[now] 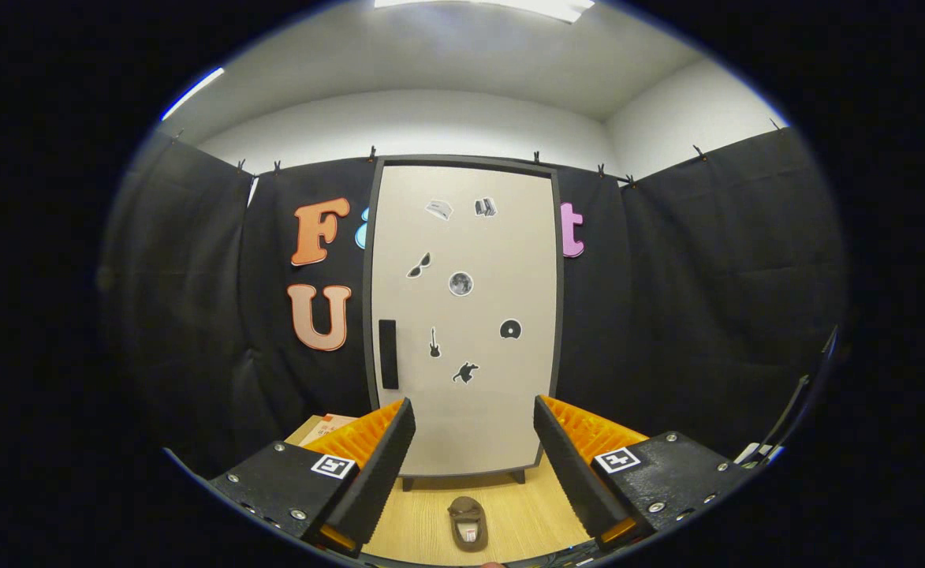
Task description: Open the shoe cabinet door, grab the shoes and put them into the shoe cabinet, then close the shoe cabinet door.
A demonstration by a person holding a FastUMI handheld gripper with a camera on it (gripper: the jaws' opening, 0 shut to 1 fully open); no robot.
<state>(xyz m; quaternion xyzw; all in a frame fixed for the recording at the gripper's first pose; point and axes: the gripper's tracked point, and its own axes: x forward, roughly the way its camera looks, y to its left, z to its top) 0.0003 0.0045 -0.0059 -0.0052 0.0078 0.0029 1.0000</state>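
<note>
The room is closed above by a white ceiling (462, 55), in which bright light panels (525, 6) are set, and by pale upper walls (399, 118). Below these, black cloth (714, 276) is hung by small clips along its upper edge and is drawn round on both sides of the shoe cabinet (462, 331).

The shoe cabinet is taken as the landmark. It is stood upright against the cloth at the back of the booth, and its pale door (478, 426) is shut within a dark frame. A dark upright handle (388, 353) is fixed near the door's left edge, at about mid height. Several small stickers (460, 283) are scattered over the upper and middle door. Short dark feet (517, 476) are seen under the cabinet.

A light wooden floor (430, 521) is laid in front of the cabinet. To the left of the cabinet's foot, a piece of cardboard (324, 428) is partly seen on that floor.

The gripper (474, 442) is held in front of the cabinet, aimed at the lower door, and its jaws are spread wide with nothing between them.

A single brown shoe (468, 522) is laid on the floor in front of the cabinet, apart from it, lengthwise toward the door, and is seen low between the fingers without being touched by either.
</note>
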